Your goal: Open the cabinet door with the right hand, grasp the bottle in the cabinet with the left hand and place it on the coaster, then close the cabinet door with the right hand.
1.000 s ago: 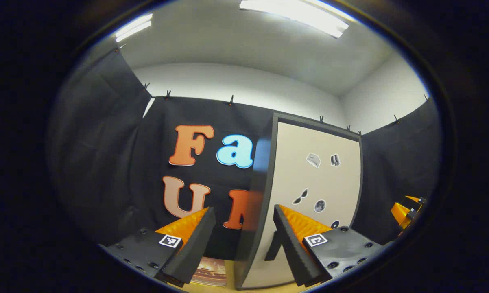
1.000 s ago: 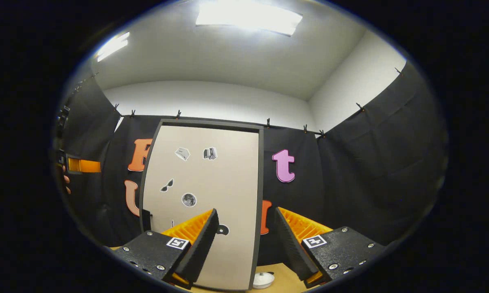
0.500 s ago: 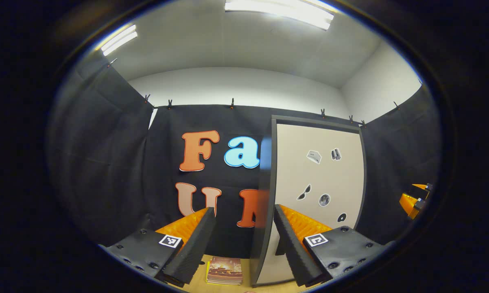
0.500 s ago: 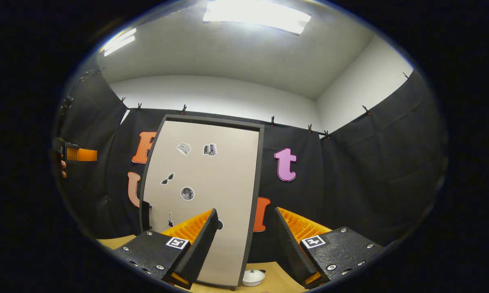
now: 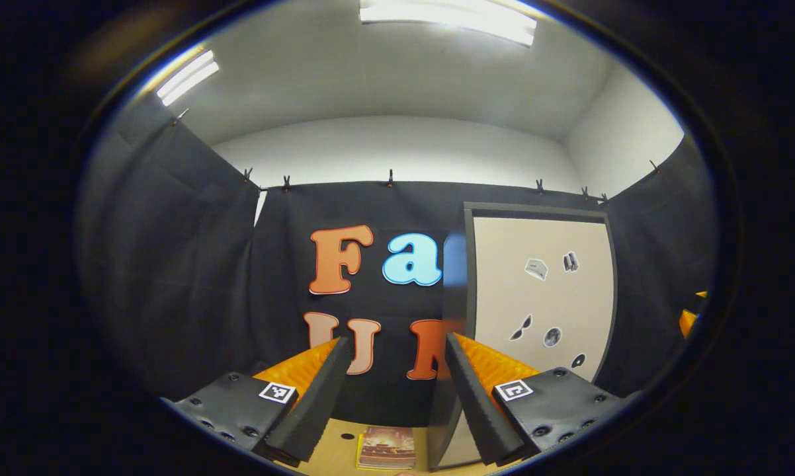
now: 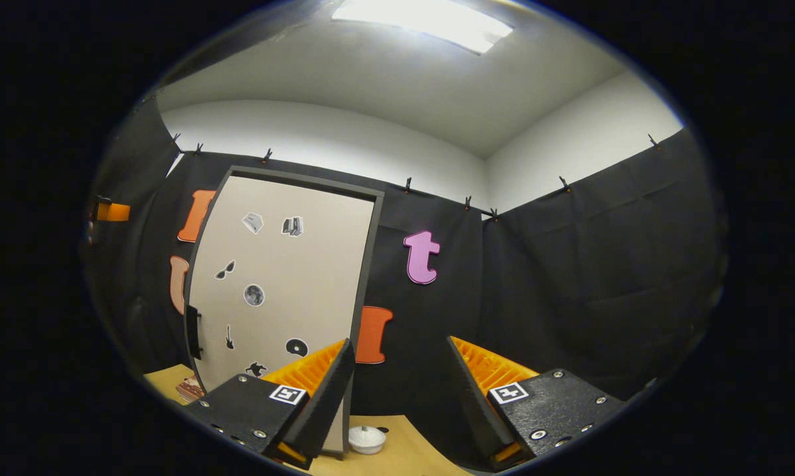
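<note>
Both grippers stand wide open with nothing between the fingers — left gripper (image 5: 392,396) and right gripper (image 6: 397,396) alike. Over the last second both have tilted down and swung. In the left gripper view the cabinet door (image 5: 543,291) has slid from centre to the right; in the right gripper view it has slid left, so the right gripper now aims at black cloth to the right of the door. More of the tabletop (image 6: 404,456) shows at the bottom than a second ago.

Judgement: the task has barely begun. The door is shut and no finger touches it, or the dark handle (image 6: 193,324) on its left edge. The right gripper looks off target for the opening step — it would need to come back left to the handle.

The bottle is presumably behind the shut door, hidden. A small white lidded dish (image 6: 366,439) sits on the tabletop just beside the door's lower right corner; whether anything there is the coaster cannot be told. A book (image 5: 387,448) lies flat on the tabletop left of the cabinet.

Farther off: black cloth walls clipped along the top, white wall above, ceiling lights (image 5: 447,13).
</note>
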`<move>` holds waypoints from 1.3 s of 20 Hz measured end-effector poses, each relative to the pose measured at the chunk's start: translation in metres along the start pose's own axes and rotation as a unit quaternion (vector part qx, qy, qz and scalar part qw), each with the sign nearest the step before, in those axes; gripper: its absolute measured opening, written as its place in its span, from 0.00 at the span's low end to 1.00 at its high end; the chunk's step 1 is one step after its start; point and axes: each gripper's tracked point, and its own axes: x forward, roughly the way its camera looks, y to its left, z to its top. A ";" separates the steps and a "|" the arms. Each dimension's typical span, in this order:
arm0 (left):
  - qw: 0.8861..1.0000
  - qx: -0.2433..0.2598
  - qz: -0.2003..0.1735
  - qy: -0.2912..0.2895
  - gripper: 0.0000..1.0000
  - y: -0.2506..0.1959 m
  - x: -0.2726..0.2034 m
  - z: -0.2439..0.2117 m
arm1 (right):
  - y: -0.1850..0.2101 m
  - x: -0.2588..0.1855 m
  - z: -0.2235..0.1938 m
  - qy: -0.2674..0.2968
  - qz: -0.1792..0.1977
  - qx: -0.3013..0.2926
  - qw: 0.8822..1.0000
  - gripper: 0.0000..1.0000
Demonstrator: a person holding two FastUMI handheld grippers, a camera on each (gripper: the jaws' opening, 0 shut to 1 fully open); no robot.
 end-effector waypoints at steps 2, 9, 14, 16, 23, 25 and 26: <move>1.000 -0.007 -0.014 0.013 0.94 -0.008 -0.004 -0.010 | 0.011 0.000 0.002 -0.005 0.009 0.005 1.000 0.86; 1.000 0.017 0.002 0.022 0.94 0.014 -0.019 -0.022 | 0.080 0.009 0.016 -0.021 0.070 0.037 0.997 0.85; 0.998 0.024 0.019 0.045 0.92 0.036 -0.025 -0.039 | 0.150 0.024 0.009 0.000 0.128 0.053 0.990 0.85; 0.998 0.026 0.025 0.049 0.92 0.045 -0.028 -0.043 | 0.180 0.030 0.005 0.011 0.153 0.062 0.986 0.85; 0.996 0.033 0.052 0.057 0.92 0.080 -0.037 -0.059 | 0.293 0.050 -0.025 0.072 0.241 0.086 0.964 0.85; 0.995 0.036 0.066 0.061 0.92 0.093 -0.042 -0.063 | 0.324 0.055 -0.038 0.093 0.262 0.085 0.957 0.86; 0.995 0.038 0.073 0.062 0.94 0.100 -0.044 -0.065 | 0.337 0.058 -0.045 0.103 0.268 0.084 0.954 0.86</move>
